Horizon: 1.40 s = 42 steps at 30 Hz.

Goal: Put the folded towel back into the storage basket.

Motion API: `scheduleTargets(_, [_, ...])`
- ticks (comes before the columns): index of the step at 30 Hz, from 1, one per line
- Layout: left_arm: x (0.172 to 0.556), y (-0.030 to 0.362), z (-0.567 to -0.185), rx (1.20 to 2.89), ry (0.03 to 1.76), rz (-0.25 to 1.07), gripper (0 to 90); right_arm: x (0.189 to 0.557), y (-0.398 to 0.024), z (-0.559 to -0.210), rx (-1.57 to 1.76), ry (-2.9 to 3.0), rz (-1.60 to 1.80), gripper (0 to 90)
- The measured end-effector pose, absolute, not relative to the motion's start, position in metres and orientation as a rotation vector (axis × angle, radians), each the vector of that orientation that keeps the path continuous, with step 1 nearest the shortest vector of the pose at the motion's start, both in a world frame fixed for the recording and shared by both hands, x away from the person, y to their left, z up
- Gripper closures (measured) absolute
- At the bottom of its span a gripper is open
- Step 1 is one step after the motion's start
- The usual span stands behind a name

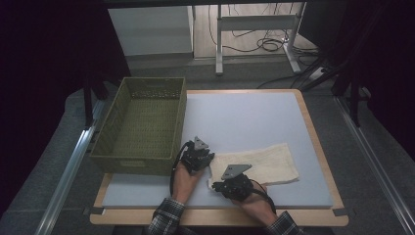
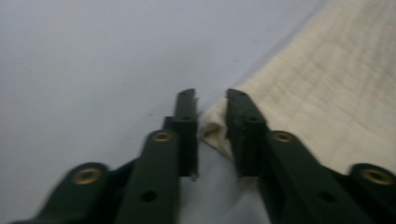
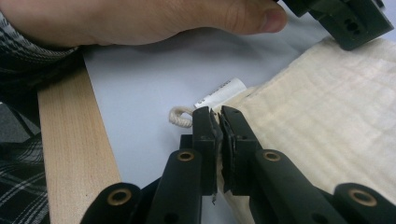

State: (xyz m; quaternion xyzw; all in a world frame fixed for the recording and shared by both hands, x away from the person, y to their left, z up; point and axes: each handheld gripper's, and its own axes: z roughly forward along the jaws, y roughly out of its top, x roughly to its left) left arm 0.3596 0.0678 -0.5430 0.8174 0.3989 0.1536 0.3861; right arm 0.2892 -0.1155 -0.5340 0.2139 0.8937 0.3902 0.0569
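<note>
A cream towel (image 1: 259, 164) lies flat on the grey-blue mat (image 1: 244, 117), near the front. My left gripper (image 1: 211, 159) is at the towel's far left corner; in the left gripper view its jaws (image 2: 210, 100) pinch a bunched bit of that corner of the towel (image 2: 327, 84). My right gripper (image 1: 214, 185) is at the near left corner. In the right gripper view its jaws (image 3: 218, 114) stand almost together on the edge of the towel (image 3: 327, 102), beside a white label (image 3: 219, 93) and a small cord loop (image 3: 180, 116).
An olive mesh basket (image 1: 142, 161) stands on the mat's left side, close to my left hand. The wooden table edge (image 3: 70, 154) runs just behind my right gripper. The other hand (image 3: 187, 18) and its gripper (image 3: 350, 21) lie close ahead in the right gripper view.
</note>
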Motion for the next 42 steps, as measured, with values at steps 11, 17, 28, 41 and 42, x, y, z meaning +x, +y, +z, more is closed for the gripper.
scheduleTargets(11, [0.356,0.066,-0.54,2.076,0.967,0.408,86.2,0.287,-0.119,-0.528,0.621,2.707,1.196,85.6])
scheduleTargets(17, [0.357,0.059,-0.527,2.058,0.925,0.43,86.1,0.285,-0.134,-0.515,0.635,2.661,1.252,85.6])
scheduleTargets(28, [0.363,0.039,-0.504,2.042,0.843,0.444,86.0,0.285,-0.166,-0.496,0.689,2.573,1.301,85.6])
scheduleTargets(41, [0.379,-0.006,-0.493,2.06,0.73,0.425,85.8,0.286,-0.214,-0.493,0.815,2.49,1.294,85.6])
scheduleTargets(42, [0.38,-0.008,-0.493,2.059,0.724,0.422,85.8,0.286,-0.218,-0.493,0.825,2.483,1.294,85.6])
